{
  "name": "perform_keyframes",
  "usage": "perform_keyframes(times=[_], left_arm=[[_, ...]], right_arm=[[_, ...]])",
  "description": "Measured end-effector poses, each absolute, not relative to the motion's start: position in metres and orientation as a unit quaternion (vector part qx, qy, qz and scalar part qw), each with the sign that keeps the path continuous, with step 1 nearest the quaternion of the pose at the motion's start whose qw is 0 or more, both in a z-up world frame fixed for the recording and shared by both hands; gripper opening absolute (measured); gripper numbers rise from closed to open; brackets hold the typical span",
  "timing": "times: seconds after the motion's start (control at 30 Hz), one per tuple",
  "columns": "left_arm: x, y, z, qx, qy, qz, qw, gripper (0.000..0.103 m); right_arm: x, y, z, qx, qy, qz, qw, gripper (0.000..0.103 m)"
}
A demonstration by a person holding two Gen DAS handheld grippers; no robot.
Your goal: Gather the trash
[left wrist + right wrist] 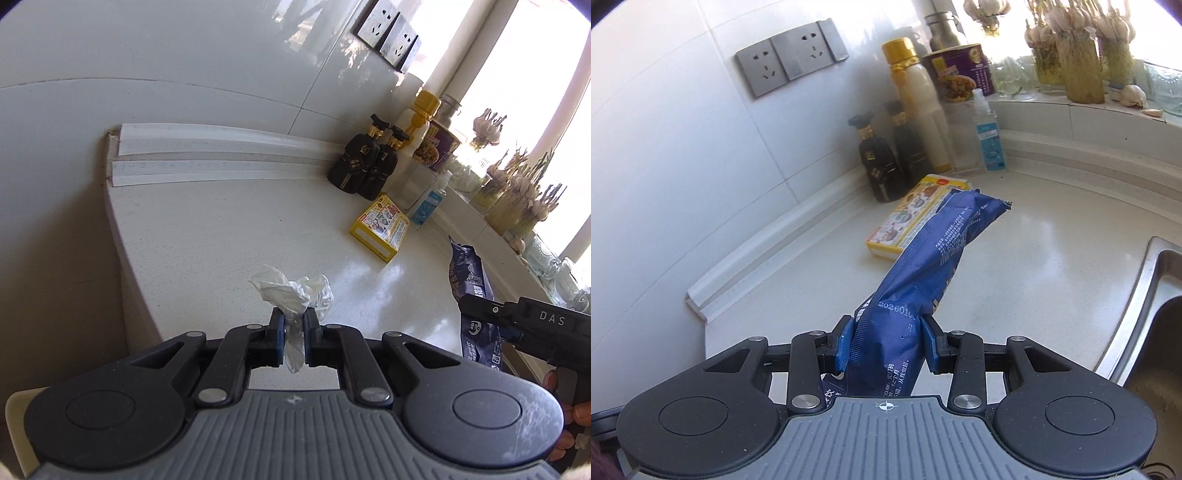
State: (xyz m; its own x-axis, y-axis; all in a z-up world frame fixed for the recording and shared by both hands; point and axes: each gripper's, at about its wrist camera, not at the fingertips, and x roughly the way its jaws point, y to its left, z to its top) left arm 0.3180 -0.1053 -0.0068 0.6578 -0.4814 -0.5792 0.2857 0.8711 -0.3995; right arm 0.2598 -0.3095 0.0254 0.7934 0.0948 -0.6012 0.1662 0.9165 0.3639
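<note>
I see a pale speckled tabletop (1034,258) under white wall tiles (665,155), a steel sink (1145,295) at right, and what look like garlic jars (1078,70) on the sill. My right tongs (886,334) pinch a blue wrapper (942,243) held off the tabletop; my left tongs (294,325) are pressed onto a tissue (295,291).

Both wrist views look down, sharing countertop (229,229)

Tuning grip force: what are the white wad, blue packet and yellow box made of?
White wad: thin tissue paper, matte, crumpled folds. Blue packet: probably plastic film, slight sheen, creases, printed date. Yellow box: likely printed cardboard, flat faces and sharp edges.
</note>
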Motion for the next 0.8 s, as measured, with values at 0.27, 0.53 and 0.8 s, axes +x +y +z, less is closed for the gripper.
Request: perform_keyframes(times=[0.27,0.53,0.8], left_arm=[[0.287,-0.074,0.0,-0.121,0.346,-0.198,0.909,0.009],[0.262,-0.041,-0.002,-0.113,0.344,-0.184,0.914,0.009],[0.24,-0.008,-0.013,-0.112,0.348,-0.164,0.916,0.009]], right_arm=[[0.242,-0.259,0.035,0.189,0.329,0.022,0.925,0.038],[0.229,-0.211,0.042,0.17,0.334,0.057,0.925,0.038],[0.214,-0.152,0.04,0.136,0.345,0.105,0.923,0.038]])
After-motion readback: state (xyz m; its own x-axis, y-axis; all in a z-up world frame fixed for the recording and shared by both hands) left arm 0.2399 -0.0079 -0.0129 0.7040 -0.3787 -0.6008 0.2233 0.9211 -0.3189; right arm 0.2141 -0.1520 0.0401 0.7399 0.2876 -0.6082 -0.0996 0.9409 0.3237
